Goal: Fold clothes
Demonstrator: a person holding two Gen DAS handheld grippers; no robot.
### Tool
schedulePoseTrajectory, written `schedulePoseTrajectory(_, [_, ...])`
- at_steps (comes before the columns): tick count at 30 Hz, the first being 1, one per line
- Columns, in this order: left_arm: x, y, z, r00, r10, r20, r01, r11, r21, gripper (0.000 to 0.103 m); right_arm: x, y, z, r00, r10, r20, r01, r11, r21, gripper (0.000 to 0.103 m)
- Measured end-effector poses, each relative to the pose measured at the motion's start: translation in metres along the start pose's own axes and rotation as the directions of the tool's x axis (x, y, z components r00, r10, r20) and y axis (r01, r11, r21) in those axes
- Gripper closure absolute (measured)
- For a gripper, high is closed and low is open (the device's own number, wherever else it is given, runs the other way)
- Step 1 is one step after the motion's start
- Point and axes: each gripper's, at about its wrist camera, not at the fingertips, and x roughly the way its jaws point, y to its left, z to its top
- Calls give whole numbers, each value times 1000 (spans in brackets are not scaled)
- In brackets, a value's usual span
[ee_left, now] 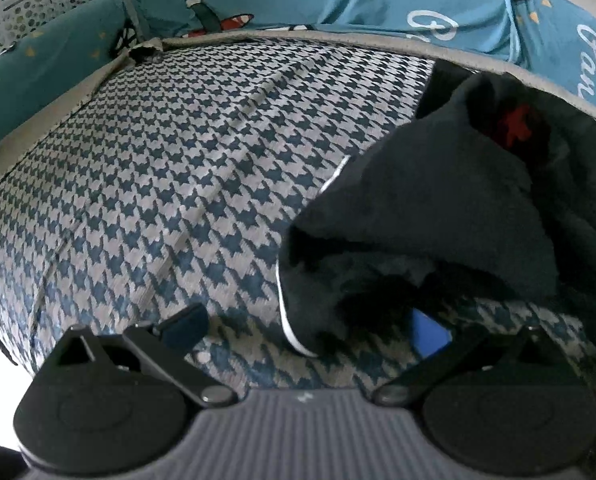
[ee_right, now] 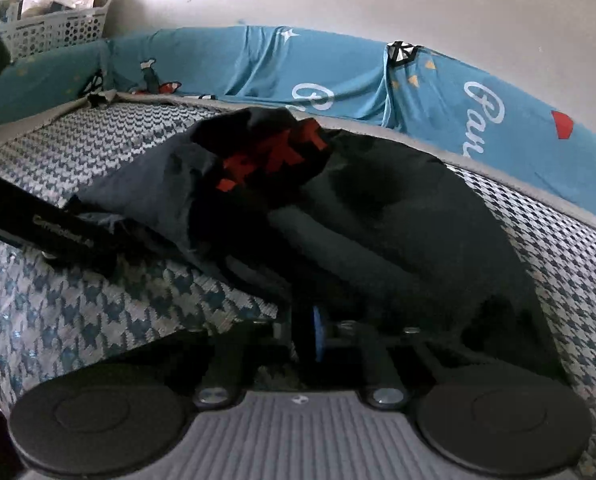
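A dark navy garment [ee_left: 438, 208] with a red print [ee_left: 516, 126] and a white edge trim lies crumpled on the houndstooth mat [ee_left: 177, 160], at the right of the left wrist view. My left gripper [ee_left: 310, 330] is open, its fingers spread either side of the garment's lower corner. In the right wrist view the same garment [ee_right: 358, 220] fills the middle, red print [ee_right: 273, 156] on top. My right gripper [ee_right: 318, 334] is shut on the garment's near edge, with cloth bunched over its fingers. The left gripper's body [ee_right: 57, 232] shows at the left, beside the garment.
A blue printed sheet [ee_right: 338, 80] covers the raised padding around the mat's far edge. A white perforated basket [ee_right: 53, 28] with bags stands at the back left corner. A pale wall rises behind.
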Motion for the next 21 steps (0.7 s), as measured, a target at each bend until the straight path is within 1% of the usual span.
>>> schedulePoseTrajectory(2, [-1,2,3,999,29,14,-29,1000,-11,0,-8,-2,1,999,38,5,-38,999,16,96])
schedulePoseTrajectory(5, [-2,7,6,996,81,38,-80,996,-34,0,-24,-5,2,990,141,12,-141,990,31,96])
schedulePoseTrajectory(10, [-3,23,8,991,122,48,-117,989,-87,0,-47,6,-8,953,302,-5,-302,953,-31,96])
schedulePoseTrajectory(12, [-8,27,9,983,165,75,-158,983,-97,0,-53,14,-12,937,350,-19,-350,935,-58,96])
schedulePoseTrajectory(14, [-13,30,10,974,203,102,-193,976,-102,0,-58,23,-16,921,387,-31,-388,918,-80,96])
schedulePoseTrajectory(16, [-16,33,10,972,206,109,-193,974,-115,0,-60,28,-18,908,418,-41,-420,903,-86,96])
schedulePoseTrajectory(17, [-17,36,10,974,197,108,-183,975,-123,0,-61,30,-19,902,430,-45,-433,897,-87,96])
schedulePoseTrajectory(19, [-19,37,10,973,198,117,-183,975,-127,0,-63,34,-20,895,443,-59,-446,890,-96,96])
schedulePoseTrajectory(21, [-25,35,9,967,213,143,-196,973,-121,0,-63,38,-21,889,452,-74,-457,883,-108,96])
